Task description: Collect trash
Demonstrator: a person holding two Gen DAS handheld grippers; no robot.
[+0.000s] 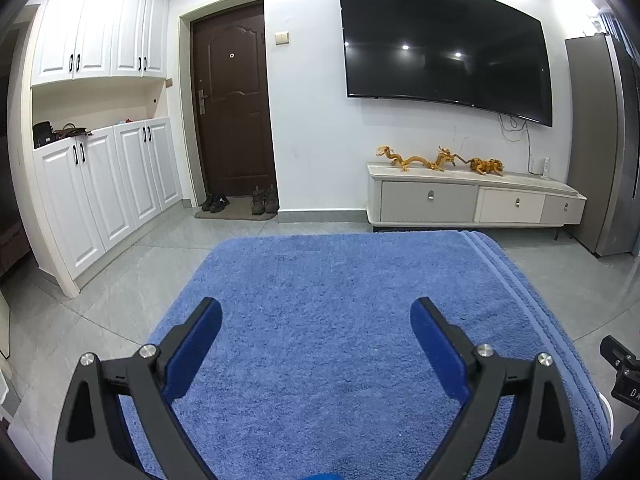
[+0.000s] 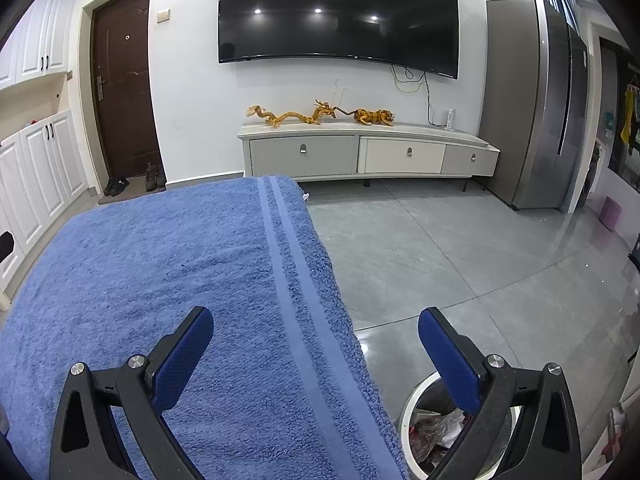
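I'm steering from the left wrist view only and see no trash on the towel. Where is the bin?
Observer: The white-rimmed bin stands on the floor beside the right edge of the blue towel, under the right gripper.
Operator: Anything in it?
Observer: Yes, crumpled wrappers lie inside.
Operator: Is the right gripper carrying something?
Observer: No, its jaws are open and empty, straddling the towel's edge.

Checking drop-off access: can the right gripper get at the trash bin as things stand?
Probably yes: the right gripper is open and empty, and the trash bin sits open-topped just below its right finger, beside the blue towel.
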